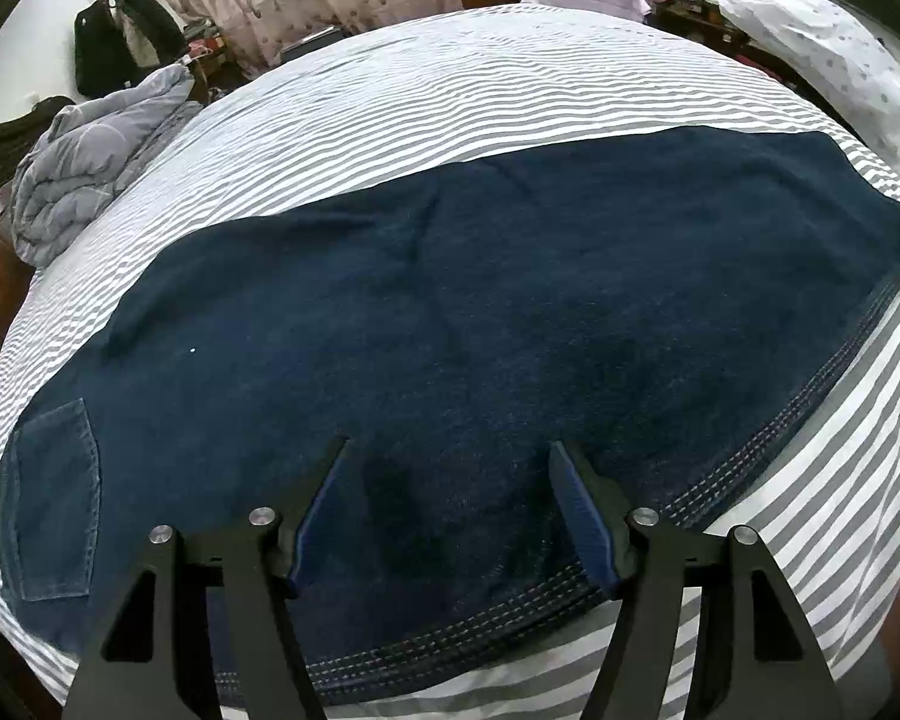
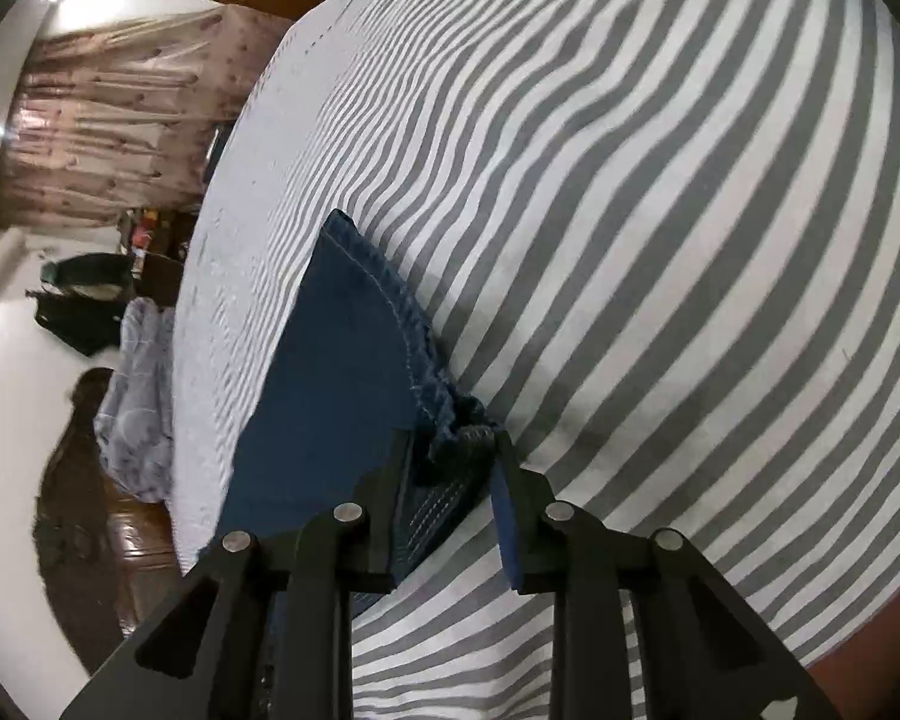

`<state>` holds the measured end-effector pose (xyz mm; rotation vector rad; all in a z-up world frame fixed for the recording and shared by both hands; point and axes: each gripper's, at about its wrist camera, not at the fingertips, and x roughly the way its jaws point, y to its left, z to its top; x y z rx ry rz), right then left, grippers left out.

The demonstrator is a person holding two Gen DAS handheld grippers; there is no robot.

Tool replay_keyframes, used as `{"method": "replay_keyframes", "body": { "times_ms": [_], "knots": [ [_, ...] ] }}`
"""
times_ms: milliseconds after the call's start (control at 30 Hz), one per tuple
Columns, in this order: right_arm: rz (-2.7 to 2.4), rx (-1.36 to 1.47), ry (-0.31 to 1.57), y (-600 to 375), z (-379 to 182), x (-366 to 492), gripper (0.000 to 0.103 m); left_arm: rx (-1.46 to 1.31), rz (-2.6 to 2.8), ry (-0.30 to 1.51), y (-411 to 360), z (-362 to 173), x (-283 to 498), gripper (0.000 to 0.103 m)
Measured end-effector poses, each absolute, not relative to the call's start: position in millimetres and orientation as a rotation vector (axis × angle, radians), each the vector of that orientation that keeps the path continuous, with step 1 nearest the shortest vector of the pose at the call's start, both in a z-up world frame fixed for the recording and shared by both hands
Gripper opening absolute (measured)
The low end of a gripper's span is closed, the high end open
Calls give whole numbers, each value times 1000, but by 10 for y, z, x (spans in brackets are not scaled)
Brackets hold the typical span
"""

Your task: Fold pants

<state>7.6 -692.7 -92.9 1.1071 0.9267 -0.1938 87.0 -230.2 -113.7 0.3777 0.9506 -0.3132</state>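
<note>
Denim pants (image 1: 450, 300) are spread on the striped bed (image 1: 450, 90); no writing is legible. The left claw (image 1: 450, 450) is released above them; at 3 o'clock, their bunched corner is pinched by the right claw (image 2: 456, 441).

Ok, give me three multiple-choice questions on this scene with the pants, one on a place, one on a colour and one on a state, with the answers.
1. Where do the pants lie?
A on the wooden floor
B spread on the bed sheet
C on a hanger

2. What colours are the sheet's stripes?
A grey and white
B red and yellow
C green and black

3. How do the left tongs stand?
A shut on a pillow
B out of view
C open above the pants

Answers: 1 B, the dark blue denim lies flat across the sheet. 2 A, grey and white bands run over the whole sheet. 3 C, a wide gap shows between them, with denim below.
</note>
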Motion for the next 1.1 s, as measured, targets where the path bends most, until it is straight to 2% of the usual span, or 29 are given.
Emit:
{"method": "replay_keyframes", "body": {
  "times_ms": [100,300,433,500,567,600,633,967,1100],
  "knots": [
    [-193,1134,892,-6927,-871,96,17,378,-315,950,-2309,-1139,863,68],
    [-171,1116,784,-6890,-538,169,16,358,-303,956,-2293,-1106,856,68],
    [-249,1122,905,-6836,-837,191,16,365,-301,944,-2287,-1133,840,68],
    [-228,1215,884,-6866,-1051,86,20,364,-307,948,-2275,-1133,840,68],
    [-221,1291,825,-6865,-1090,-75,30,357,-314,954,-2252,-1133,849,69],
    [-212,1301,817,-6839,-1093,-120,40,352,-313,955,-2240,-1137,856,71],
    [-192,1305,808,-6796,-1103,-174,43,348,-311,957,-2234,-1138,863,71],
    [-100,1370,715,-6695,-1271,-61,46,343,-303,961,-2211,-1136,858,73],
    [-107,1398,737,-6697,-1333,-21,42,335,-302,955,-2200,-1148,856,75]
  ]
}}
